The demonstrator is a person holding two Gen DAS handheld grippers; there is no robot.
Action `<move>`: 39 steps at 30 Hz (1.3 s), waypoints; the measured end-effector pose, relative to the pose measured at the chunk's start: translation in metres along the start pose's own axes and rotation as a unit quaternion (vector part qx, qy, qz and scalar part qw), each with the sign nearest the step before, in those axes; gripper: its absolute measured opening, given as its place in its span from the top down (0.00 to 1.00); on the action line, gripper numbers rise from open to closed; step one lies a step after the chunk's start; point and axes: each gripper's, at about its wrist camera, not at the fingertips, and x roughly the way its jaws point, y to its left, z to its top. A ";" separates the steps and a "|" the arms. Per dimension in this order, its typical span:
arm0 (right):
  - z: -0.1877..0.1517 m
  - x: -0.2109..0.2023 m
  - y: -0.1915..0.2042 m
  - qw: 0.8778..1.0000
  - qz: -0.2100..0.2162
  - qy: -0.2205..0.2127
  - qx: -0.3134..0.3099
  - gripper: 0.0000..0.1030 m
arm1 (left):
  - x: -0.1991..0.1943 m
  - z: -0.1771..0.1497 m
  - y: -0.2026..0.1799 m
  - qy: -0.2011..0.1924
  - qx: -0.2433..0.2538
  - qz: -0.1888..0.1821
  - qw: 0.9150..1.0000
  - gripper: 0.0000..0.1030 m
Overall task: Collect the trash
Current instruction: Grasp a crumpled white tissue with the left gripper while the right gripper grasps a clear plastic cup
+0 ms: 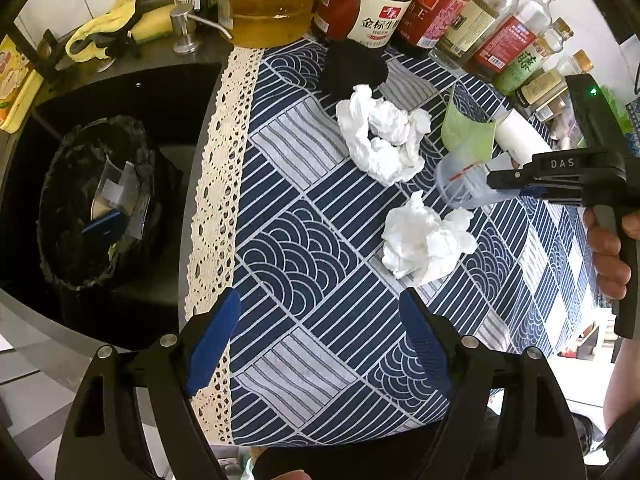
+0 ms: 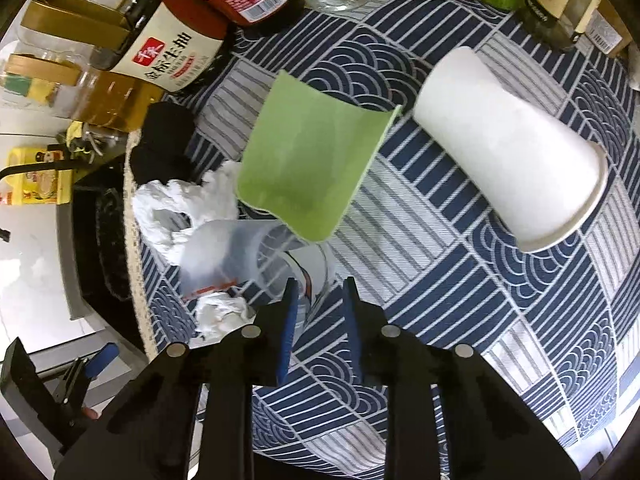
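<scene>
Since the clear cup [image 2: 256,256] lies tipped just ahead, my right claw [image 2: 318,292] has narrowed onto its rim, seemingly pinching it; the left claw [image 1: 320,320] hangs released, tissue [image 1: 424,240] ahead.

A blue-and-white patterned tablecloth with a cream lace edge [image 1: 304,248] covers the table. On it lie two crumpled white tissues [image 1: 382,136] [image 1: 426,238], a clear plastic cup [image 1: 460,184], a tipped white paper cup [image 2: 508,148] and a curled green sheet [image 2: 308,168]. Sauce and oil bottles [image 1: 372,4] stand along the far edge.
</scene>
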 end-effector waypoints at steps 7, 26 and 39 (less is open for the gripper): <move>-0.007 -0.012 -0.004 1.000 0.003 -0.017 0.004 0.98 | 0.006 -0.003 0.001 0.009 0.006 0.003 1.000 0.23; -0.058 -0.078 -0.042 0.995 0.034 -0.087 0.028 0.99 | 0.025 0.019 -0.066 0.020 0.113 0.002 0.993 0.10; -0.094 -0.102 -0.095 0.990 0.052 -0.114 0.060 0.99 | 0.071 0.038 -0.100 0.048 0.145 0.032 0.988 0.10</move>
